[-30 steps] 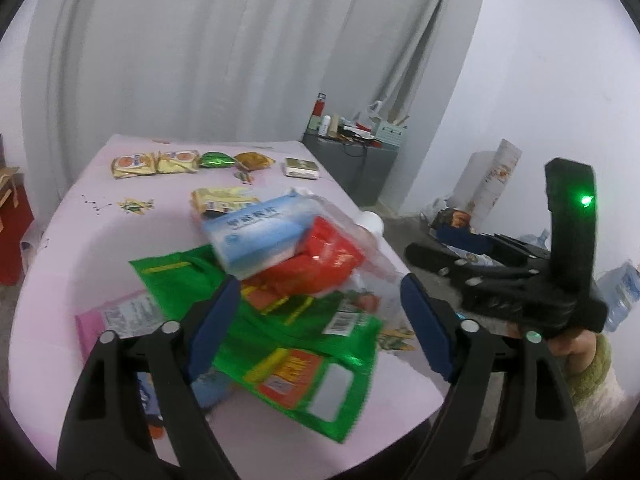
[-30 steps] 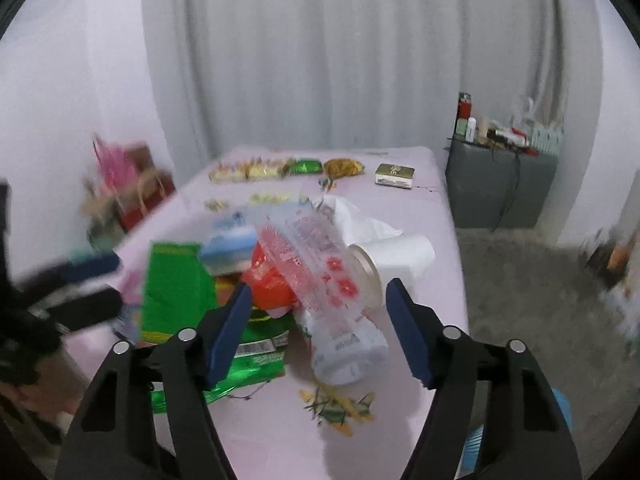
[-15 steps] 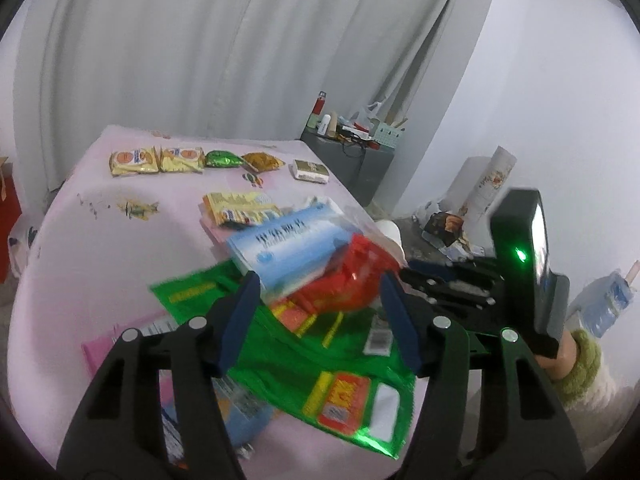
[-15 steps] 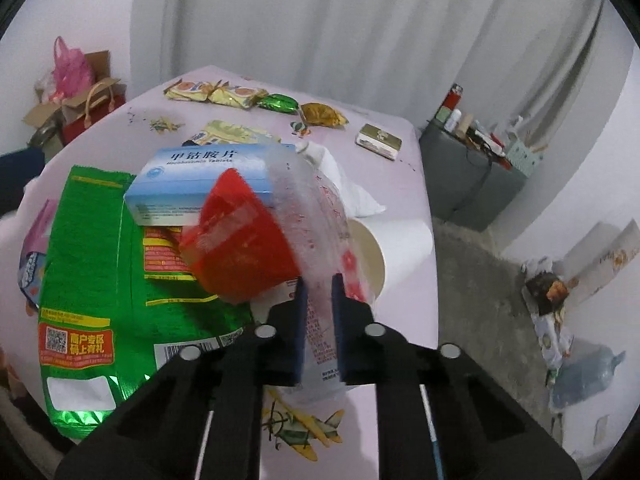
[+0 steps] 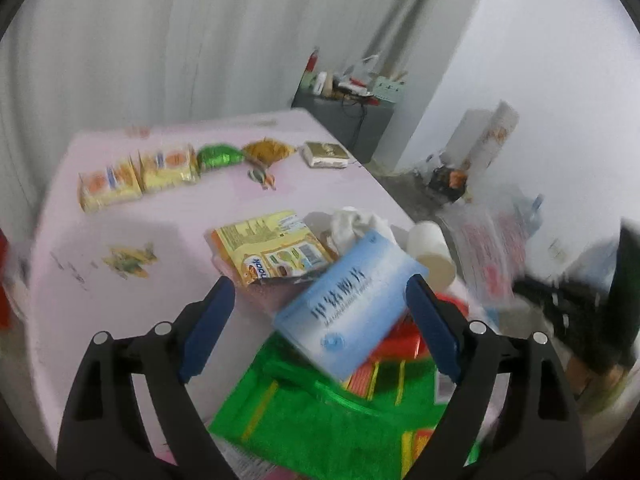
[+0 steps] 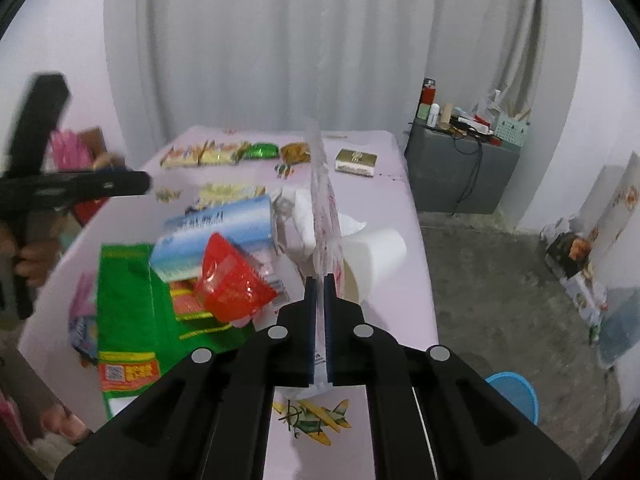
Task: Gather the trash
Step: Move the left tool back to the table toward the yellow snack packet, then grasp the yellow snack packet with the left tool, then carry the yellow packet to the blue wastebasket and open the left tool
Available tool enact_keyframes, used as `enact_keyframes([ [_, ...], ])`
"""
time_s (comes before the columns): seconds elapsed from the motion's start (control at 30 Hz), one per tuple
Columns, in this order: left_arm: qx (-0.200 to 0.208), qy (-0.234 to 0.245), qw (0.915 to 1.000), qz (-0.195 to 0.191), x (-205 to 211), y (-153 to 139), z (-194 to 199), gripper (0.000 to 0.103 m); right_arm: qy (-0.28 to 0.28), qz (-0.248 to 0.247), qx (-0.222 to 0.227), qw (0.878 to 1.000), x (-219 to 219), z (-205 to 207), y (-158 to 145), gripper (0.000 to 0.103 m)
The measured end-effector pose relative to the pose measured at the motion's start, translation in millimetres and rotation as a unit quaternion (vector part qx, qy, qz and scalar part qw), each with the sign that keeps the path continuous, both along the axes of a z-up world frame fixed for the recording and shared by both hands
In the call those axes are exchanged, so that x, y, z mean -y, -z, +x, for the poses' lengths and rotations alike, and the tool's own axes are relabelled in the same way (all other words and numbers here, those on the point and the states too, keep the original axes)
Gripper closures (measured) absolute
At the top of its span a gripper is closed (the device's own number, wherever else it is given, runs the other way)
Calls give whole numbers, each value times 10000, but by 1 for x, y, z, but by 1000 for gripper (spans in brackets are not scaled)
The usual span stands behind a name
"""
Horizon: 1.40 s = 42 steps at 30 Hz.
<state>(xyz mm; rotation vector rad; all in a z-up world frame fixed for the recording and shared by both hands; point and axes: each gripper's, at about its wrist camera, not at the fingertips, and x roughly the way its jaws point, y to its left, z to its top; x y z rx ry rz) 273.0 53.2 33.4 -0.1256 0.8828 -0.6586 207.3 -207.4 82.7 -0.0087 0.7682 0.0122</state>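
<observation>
A pile of trash lies at the near end of the pink table (image 5: pixel 168 220): a blue-and-white box (image 5: pixel 352 304), a green foil bag (image 5: pixel 332 412), a red plastic wrapper (image 6: pixel 230 280), a white paper cup (image 6: pixel 372 256), crumpled tissue (image 5: pixel 352 222) and a yellow packet (image 5: pixel 272 248). My right gripper (image 6: pixel 319 280) is shut on a clear plastic wrapper with red print (image 6: pixel 322 200), held upright on edge above the pile. My left gripper (image 5: pixel 320 304) is open and empty, with the blue-and-white box between its fingers.
Snack packets (image 5: pixel 140 172), a green packet (image 5: pixel 218 156) and a small gold box (image 5: pixel 324 154) line the table's far end. A blue bin (image 6: pixel 514 396) stands on the floor right of the table. A grey cabinet (image 6: pixel 460 172) with clutter stands by the curtain.
My right gripper has lifted the clear wrapper up off the pile, turning it on edge. My left gripper has opened wider and moved forward over the blue-and-white box.
</observation>
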Motion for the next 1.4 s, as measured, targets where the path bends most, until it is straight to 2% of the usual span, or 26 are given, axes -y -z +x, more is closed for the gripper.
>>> enact_keyframes([
  [0.1, -784, -343, 9957, -351, -10, 21, 44, 22, 65, 293, 84, 9995, 8, -4, -7, 99],
  [0.13, -944, -437, 9938, -387, -11, 27, 56, 27, 71, 392, 111, 9991, 11, -5, -8, 99],
  [0.2, -1209, -631, 9902, -294, -9, 41, 81, 30, 76, 499, 143, 9986, 13, -6, -10, 99],
  [0.37, -1595, -934, 9825, 232, 4, 74, 122, 40, 78, 662, 175, 9976, 15, -4, -10, 99],
  [0.5, -1781, -913, 9782, 564, 14, 91, 134, 55, 82, 689, 189, 9974, 16, -4, -10, 99],
  [0.57, -1784, -944, 9777, 586, 14, 94, 133, 59, 90, 709, 195, 9973, 18, -4, -10, 99],
  [0.63, -1686, -1019, 9788, 569, 13, 91, 131, 71, 95, 735, 206, 9970, 19, -4, -11, 99],
  [0.7, -1605, -1018, 9799, 605, 13, 88, 131, 76, 102, 762, 227, 9968, 19, -5, -11, 99],
  [0.9, -1206, -1130, 9847, 557, 9, 63, 124, 81, 134, 764, 292, 9966, 20, -8, -12, 99],
  [1.2, 29, -1067, 9938, 298, 9, -27, 78, 90, 237, 869, 653, 9938, 27, -26, -29, 100],
  [1.4, 688, -473, 9965, 99, 46, -87, 27, 91, 618, 950, 933, 9892, 52, -54, -37, 100],
])
